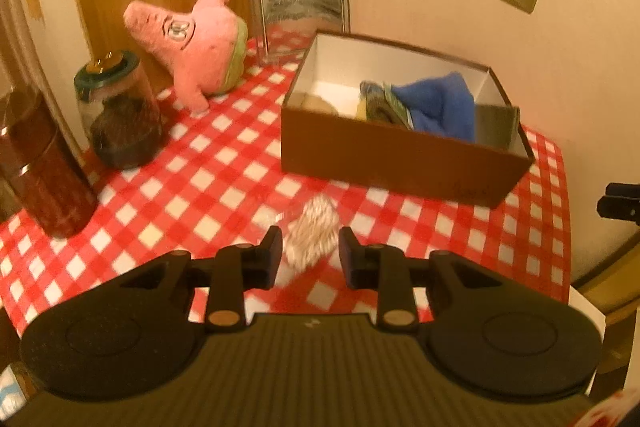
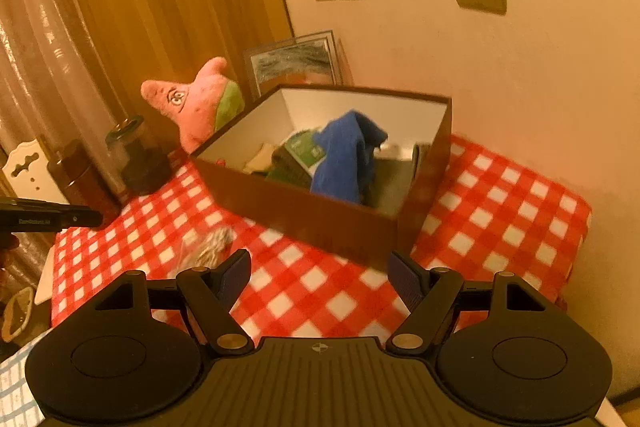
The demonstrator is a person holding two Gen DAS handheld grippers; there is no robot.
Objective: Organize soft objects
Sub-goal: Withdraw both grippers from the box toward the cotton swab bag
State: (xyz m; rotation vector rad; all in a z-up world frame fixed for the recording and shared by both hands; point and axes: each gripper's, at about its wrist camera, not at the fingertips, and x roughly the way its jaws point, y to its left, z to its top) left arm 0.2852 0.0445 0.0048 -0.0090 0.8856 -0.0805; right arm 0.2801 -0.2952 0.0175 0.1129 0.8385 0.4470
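The left gripper stands partly open around a pale woolly bundle on the checked tablecloth, pads apparently not pressing. It looks light and squashy; pinch mid-body. The right gripper gapes wide and empty. Beyond, the brown box holds a blue cloth; the pink plush stands behind.

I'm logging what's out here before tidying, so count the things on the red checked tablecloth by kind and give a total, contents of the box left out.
Plush toys: 1, the pink star-shaped plush
Small fluffy white-beige woolly items: 1
Open brown cardboard boxes: 1
Glass jars with dark contents: 1
Dark red cylindrical canisters: 1
Framed pictures: 1
Total: 6
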